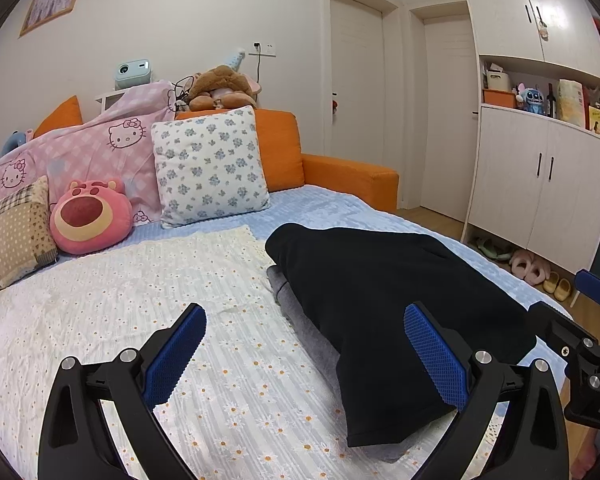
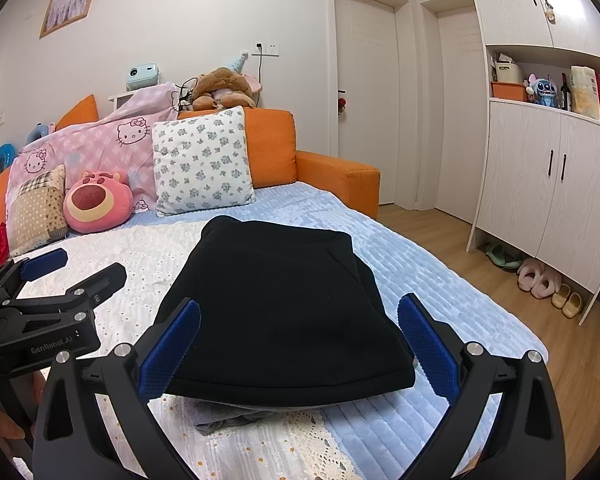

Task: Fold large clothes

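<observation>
Two black plastic grippers, left (image 1: 305,350) and right (image 2: 299,344), each with two angular, open-framed arms ending in blue pads (image 1: 176,354) with a fine waffle grid. Silver round-headed screws (image 1: 127,355) at the arm joints, triangular cut-outs lower in the frames. White lettering "GenRobot.AI" on the side of the left body, seen from the right wrist, and part of a hand (image 2: 0,424) at that view's lower left edge.

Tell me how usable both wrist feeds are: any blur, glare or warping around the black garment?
Left wrist view: sharp, evenly lit, no glare; fisheye bows the wardrobe, corners vignetted; black garment shows almost no fold detail. Right wrist view: equally sharp, door frames curve, garment again a dark mass.
</observation>
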Motion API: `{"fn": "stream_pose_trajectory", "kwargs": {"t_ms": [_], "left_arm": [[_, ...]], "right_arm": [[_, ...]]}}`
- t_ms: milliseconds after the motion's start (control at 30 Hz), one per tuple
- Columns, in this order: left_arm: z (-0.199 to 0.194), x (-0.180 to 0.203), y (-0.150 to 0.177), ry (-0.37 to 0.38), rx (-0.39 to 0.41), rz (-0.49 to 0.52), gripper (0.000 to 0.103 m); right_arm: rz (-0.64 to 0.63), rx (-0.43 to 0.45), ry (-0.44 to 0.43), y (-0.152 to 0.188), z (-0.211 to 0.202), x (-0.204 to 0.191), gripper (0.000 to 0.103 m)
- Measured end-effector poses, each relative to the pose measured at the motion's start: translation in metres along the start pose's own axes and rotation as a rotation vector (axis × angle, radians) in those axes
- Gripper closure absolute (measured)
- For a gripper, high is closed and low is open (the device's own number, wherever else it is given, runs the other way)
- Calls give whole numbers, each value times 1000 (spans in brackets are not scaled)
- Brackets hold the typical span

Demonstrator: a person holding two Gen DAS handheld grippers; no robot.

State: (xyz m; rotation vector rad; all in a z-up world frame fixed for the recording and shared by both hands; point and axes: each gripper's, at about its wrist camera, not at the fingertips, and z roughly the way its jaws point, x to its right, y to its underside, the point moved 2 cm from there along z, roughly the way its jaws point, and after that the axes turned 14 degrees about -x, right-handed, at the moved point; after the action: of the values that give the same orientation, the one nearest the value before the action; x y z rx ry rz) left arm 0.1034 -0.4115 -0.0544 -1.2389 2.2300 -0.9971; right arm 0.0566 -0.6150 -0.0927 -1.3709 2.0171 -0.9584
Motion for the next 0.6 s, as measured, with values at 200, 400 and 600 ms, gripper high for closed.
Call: {"fn": "stream_pose_trajectory", "kwargs": {"t_ms": [200,400,600], "left_arm": [[-1,-2,-1,0,3,-3,2],[-1,-3,-3,-6,4,-10,2],[0,0,-4,8,-3,9,2]], "right_arm": [[-1,0,4,2,-1,-1,5],[0,-2,3,2,-1,-1,5],[-13,-5,2,1,2,-5,5]]}}
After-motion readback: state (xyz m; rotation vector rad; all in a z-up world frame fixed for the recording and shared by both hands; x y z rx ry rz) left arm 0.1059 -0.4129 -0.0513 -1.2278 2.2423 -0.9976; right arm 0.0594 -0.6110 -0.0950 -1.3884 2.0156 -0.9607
